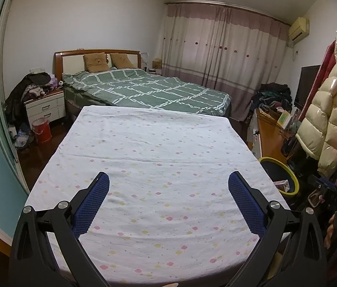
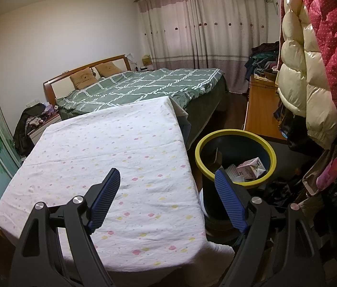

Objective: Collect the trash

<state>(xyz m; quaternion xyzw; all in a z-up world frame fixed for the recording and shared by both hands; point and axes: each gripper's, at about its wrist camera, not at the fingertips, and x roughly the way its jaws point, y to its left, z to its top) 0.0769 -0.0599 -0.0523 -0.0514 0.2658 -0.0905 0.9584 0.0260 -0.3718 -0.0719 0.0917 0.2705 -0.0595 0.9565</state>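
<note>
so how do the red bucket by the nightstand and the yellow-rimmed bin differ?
The red bucket is red all over; the yellow-rimmed bin is dark with a yellow rim. The bucket stands left of the floral-sheet table, the bin right. The bin holds boxes; the bucket's contents aren't visible. Both stand upright, open-topped.

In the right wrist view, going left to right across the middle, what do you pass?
Nightstand → flowered tablecloth → yellow-rimmed bin with a carton in it → cream puffer jacket → red quilted coat.
</note>
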